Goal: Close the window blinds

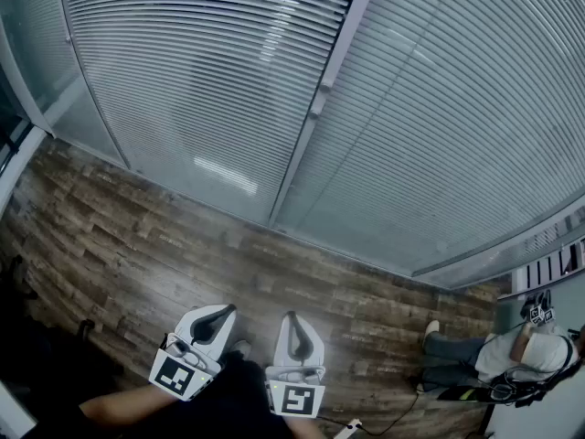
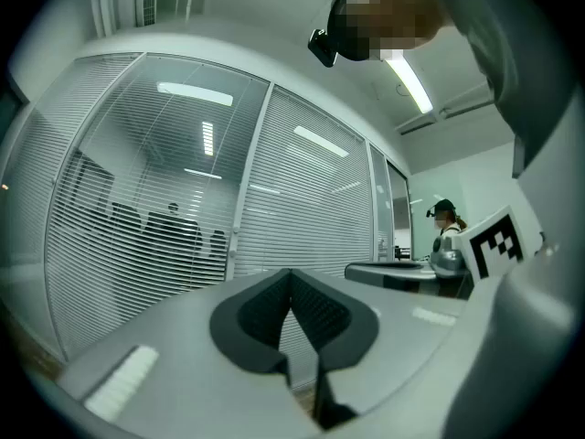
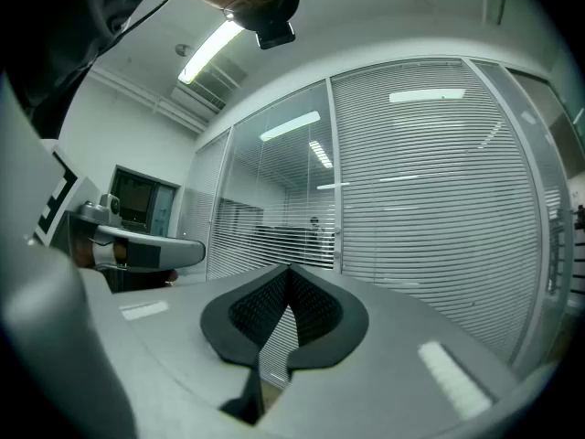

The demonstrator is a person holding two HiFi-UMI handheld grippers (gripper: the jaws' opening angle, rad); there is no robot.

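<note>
Window blinds (image 1: 206,80): horizontal slats filling the glazed partition panels on either side of a pale frame post (image 1: 302,154), straight ahead of both grippers and well apart from them, above the wooden floor (image 1: 137,236). Slats look thin and light, likely to bend or kink if pinched. They seem to sit behind or within the glazing, though I cannot confirm this. In the left gripper view, dark shapes show through the panel left of the post, so those slats are judged not fully turned. A small fitting on the post (image 1: 318,108) may be the tilt control, but it is too small to tell. Judgement: take hold at a control of that kind, not at the slats, and expect little resistance. Left gripper (image 2: 292,277): jaws pressed together at the tips, nothing between them. Right gripper (image 3: 290,273): jaws likewise pressed together and empty. Both are held low and level, facing the partition. Writing: none readable. The cubes on the grippers carry only black-and-white square markers, and no brand or label is visible on frame or glass. A seated person (image 1: 512,355) is off to the right.
</note>
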